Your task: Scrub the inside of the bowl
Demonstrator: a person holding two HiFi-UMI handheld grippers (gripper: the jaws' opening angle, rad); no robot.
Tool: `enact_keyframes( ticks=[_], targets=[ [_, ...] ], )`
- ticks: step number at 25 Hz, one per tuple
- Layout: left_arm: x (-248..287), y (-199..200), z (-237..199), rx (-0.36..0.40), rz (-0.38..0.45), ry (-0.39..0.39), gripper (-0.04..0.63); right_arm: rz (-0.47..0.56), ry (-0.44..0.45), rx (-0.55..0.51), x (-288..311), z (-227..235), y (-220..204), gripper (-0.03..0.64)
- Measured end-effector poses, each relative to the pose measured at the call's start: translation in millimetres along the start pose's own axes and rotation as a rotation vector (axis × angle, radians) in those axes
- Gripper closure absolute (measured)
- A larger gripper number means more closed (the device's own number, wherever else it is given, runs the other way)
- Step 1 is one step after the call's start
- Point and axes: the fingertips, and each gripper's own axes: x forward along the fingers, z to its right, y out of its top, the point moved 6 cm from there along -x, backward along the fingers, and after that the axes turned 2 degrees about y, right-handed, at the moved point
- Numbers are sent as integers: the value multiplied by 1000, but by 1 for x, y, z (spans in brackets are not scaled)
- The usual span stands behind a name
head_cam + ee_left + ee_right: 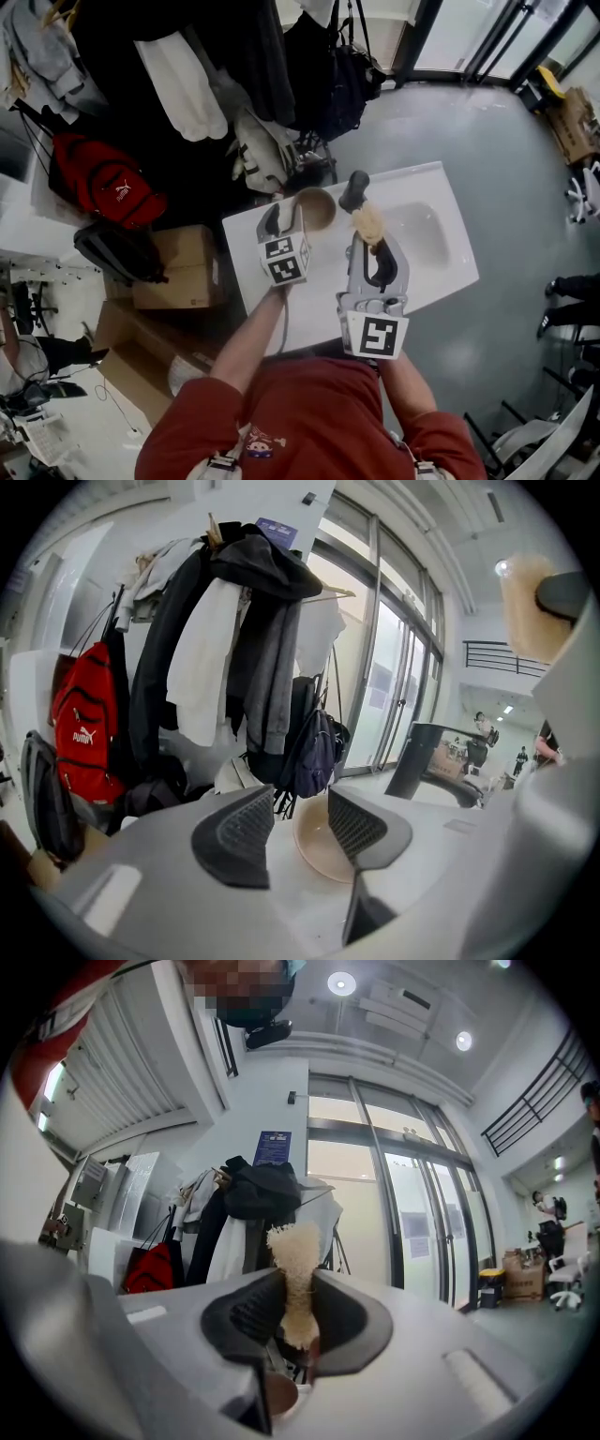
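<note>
Item 1: shallow round beige bowl [316, 208], upright on the white moulded countertop [429, 184], near its back-left corner.

Item 2: left gripper [292, 822], jaws wide apart and empty, held above the bowl, which shows in the gap beyond them.

Item 3: right gripper [295, 1312], raised, jaws clamped on a pale fibrous scrubbing pad [295, 1269].

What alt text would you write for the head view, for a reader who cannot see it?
Seen from above, a person in a red top stands at a white sink counter, the right tool shut on a beige scrubbing pad. The left tool hangs open beside a tan bowl on the counter, not gripping it.
</note>
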Motion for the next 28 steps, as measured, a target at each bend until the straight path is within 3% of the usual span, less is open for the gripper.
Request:
enact_keyframes(
  ticks=[4, 11, 15, 18, 28],
  targets=[
    [-27, 18, 7, 66, 81, -36, 403, 2, -10, 3, -4, -2, 2, 538],
    [-85, 63, 12, 180, 307, -47, 405, 26, -21, -13, -9, -8, 9, 538],
    [-119, 89, 15, 152, 420, -57, 405, 35, -17, -40, -14, -14, 12, 538],
    [-139, 106, 17, 201, 495, -68, 405, 42, -19, -39, -15, -20, 17, 538],
    [-193, 136, 23, 324, 662, -91, 434, 83, -21, -58, -20, -34, 32, 538]
  ],
)
